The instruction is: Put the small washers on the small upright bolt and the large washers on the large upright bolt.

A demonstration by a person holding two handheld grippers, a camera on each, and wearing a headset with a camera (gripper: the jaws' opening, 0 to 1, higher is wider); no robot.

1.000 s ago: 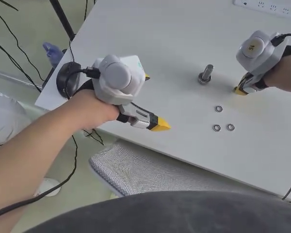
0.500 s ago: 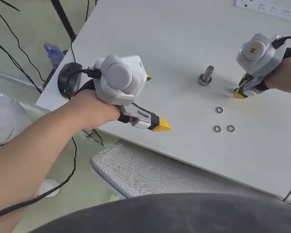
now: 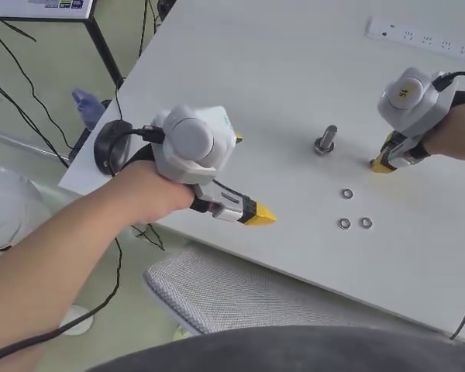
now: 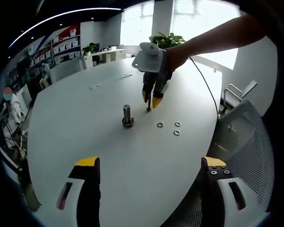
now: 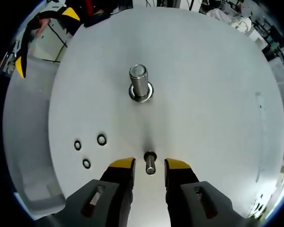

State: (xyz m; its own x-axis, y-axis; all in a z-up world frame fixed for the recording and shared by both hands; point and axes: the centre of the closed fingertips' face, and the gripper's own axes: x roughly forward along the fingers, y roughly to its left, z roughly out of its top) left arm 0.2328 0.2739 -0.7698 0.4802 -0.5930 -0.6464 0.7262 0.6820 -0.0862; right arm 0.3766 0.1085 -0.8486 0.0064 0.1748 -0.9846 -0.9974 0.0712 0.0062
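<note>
— Between your right gripper's (image 5: 149, 166) jaws stands the small bolt (image 5: 150, 163), upright on the table (image 3: 217, 62). The jaws are set narrow around it, with a sliver of gap on each side, not touching.
— Your right hand (image 3: 457, 128) reaches in from the table's right side. It tips that gripper (image 3: 381, 164) steeply down, yellow tips at the surface.
— Just beside it the large bolt (image 3: 326, 139) stands upright on its head, apart from the small one. Three washers (image 3: 347, 194) lie flat and loose on your side of both bolts, none on a bolt.
— Your left gripper (image 3: 248, 178) hangs over the table's near edge, jaws spread wide and holding nothing. It points across at the bolts, and your forearm runs back off the table.
— You have bare white tabletop between that gripper (image 4: 150, 165) and the washers (image 4: 177, 124). It is bare beyond the large bolt (image 4: 127, 116) too, out to a power strip (image 3: 418, 35) near the far edge.
— Below the near edge sits a grey mesh chair (image 3: 217, 287), and cables trail over the floor to your left.
— Your left gripper view shows a bright room behind the table, with windows, potted plants and shelves.
</note>
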